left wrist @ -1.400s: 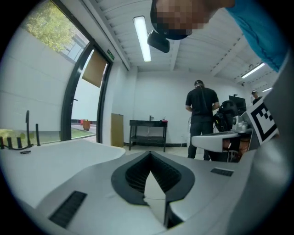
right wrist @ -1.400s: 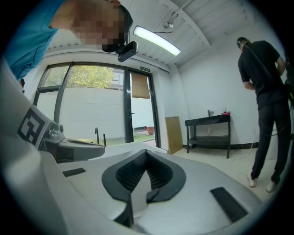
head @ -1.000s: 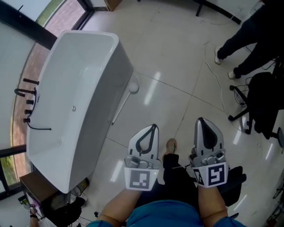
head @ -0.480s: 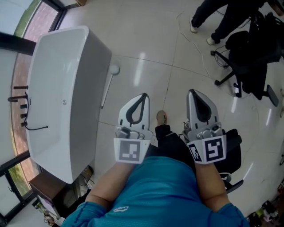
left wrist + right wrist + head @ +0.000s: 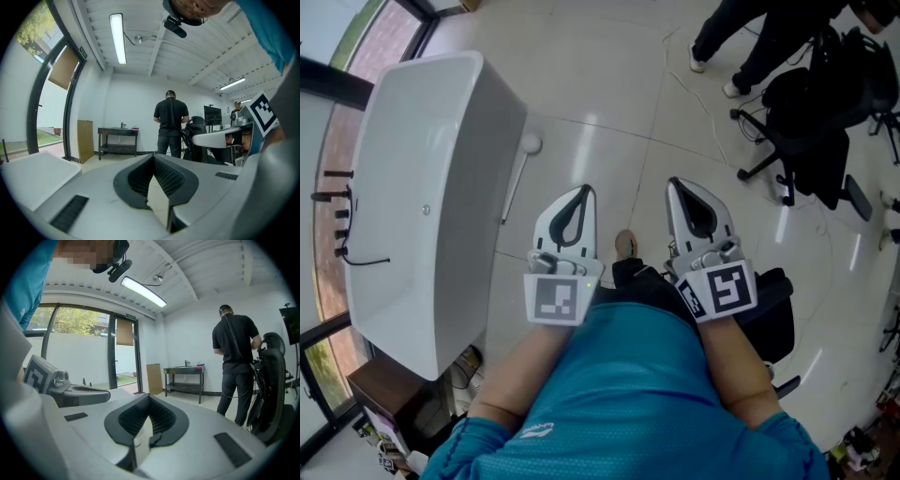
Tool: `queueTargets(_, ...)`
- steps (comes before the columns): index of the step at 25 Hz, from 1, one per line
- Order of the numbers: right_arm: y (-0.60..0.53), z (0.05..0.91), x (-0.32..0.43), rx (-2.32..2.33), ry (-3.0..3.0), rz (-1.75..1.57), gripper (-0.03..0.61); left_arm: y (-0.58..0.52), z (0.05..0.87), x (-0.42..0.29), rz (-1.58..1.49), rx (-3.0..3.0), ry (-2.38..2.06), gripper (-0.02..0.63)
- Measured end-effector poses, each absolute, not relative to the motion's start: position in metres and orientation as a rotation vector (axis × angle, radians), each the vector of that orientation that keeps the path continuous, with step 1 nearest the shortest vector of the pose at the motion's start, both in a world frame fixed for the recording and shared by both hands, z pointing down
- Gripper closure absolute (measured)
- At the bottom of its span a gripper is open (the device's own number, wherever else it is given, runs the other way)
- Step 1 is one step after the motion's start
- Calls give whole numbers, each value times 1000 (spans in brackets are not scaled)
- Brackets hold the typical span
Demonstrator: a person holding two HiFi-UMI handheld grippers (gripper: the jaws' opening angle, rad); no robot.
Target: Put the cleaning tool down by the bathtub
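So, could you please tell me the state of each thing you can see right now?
left gripper: shut, nothing between the jaws.
right gripper: shut, nothing between the jaws.
cleaning tool: lying on the floor beside the bathtub, not held.
bathtub: upright, no water visible.
office chair: standing upright.

The glossy pale tiled floor (image 5: 609,84) carries a white bathtub (image 5: 492,187) at the left, the long-handled cleaning tool (image 5: 517,183) lying flat just beside its wall, and, well apart at the upper right, a black office chair (image 5: 811,141), a thin cable (image 5: 703,103) and a standing person's shoes (image 5: 698,58).
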State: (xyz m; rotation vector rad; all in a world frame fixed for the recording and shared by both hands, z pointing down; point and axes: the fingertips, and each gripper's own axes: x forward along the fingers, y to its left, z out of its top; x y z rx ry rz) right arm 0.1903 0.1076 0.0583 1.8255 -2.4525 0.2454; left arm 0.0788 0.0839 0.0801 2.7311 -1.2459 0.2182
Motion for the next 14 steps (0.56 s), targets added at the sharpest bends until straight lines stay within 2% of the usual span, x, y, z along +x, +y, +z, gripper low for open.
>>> queueTargets(14,103,52,199,1789,-2471,215,592,75,71,91,206,2764,-1272,615)
